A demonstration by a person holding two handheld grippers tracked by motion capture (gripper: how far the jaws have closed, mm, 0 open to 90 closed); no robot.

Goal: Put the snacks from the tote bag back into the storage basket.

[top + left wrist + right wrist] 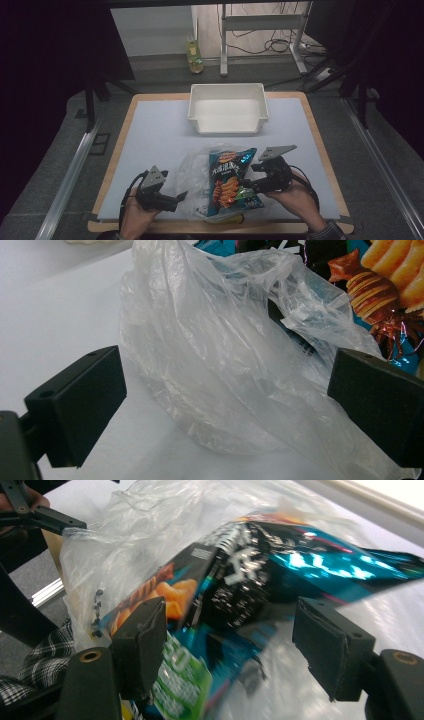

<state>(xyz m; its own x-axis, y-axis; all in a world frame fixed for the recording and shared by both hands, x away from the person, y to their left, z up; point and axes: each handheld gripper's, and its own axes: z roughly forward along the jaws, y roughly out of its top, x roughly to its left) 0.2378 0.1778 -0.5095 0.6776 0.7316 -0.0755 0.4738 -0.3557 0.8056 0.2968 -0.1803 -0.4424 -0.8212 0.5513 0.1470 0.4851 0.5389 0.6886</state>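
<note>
Snack bag — blue, printed with orange chips — lies at the lower centre of the high view, partly on a clear plastic bag. The right gripper sits at the snack bag's right edge, jaws parted around it, nothing clenched. The left gripper, lower left, stands released with the plastic bag between its jaws. A white bin rests above, well apart.

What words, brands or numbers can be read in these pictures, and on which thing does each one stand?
Snack bag: a line of large white characters down its front in the high view, too small to read.
Same bag, right gripper view: white print, blurred by motion, unreadable.
Green patch on the bag: pale lettering, blurred, unreadable.
Clear plastic bag, white bin: no text seen.
</note>
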